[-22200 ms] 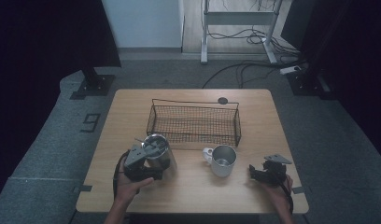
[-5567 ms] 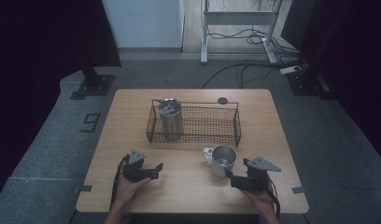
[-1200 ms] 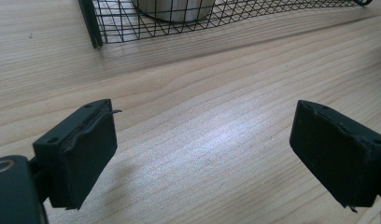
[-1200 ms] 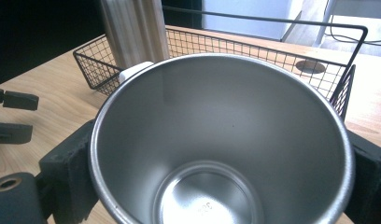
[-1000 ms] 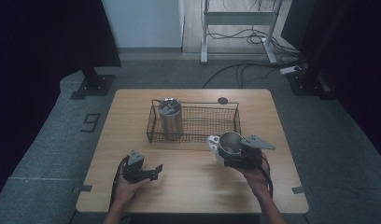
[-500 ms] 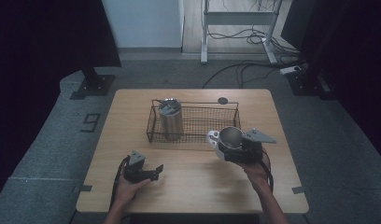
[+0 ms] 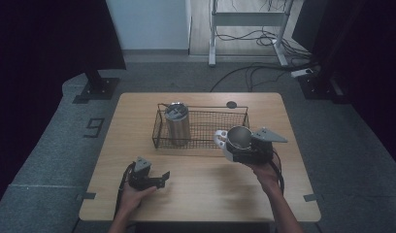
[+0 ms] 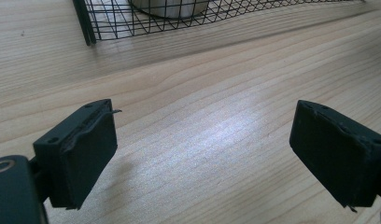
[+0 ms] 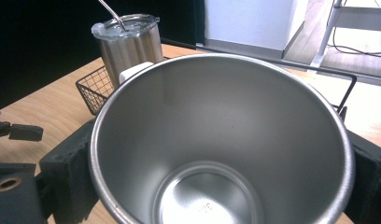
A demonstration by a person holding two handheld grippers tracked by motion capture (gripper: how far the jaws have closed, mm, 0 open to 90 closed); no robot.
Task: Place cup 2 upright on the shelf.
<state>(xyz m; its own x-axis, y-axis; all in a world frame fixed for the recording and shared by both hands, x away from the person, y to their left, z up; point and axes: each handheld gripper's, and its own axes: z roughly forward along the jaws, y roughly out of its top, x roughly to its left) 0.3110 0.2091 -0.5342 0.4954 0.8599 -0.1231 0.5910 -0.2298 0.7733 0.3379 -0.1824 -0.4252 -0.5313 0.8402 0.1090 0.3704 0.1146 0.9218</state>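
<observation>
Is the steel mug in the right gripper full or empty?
Empty: the shiny steel mug clamped in the right gripper shows a bare, dry bottom.

A: How is the left gripper now?
B: The left hand holds it low at the near side, its jaws apart, with nothing between them.
A: And the right gripper?
B: It is lifted higher, forearm reaching forward. Its jaws press on both sides of the steel cup.

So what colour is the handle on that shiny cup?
White. The cup has a white handle, clearest in the high view.
</observation>
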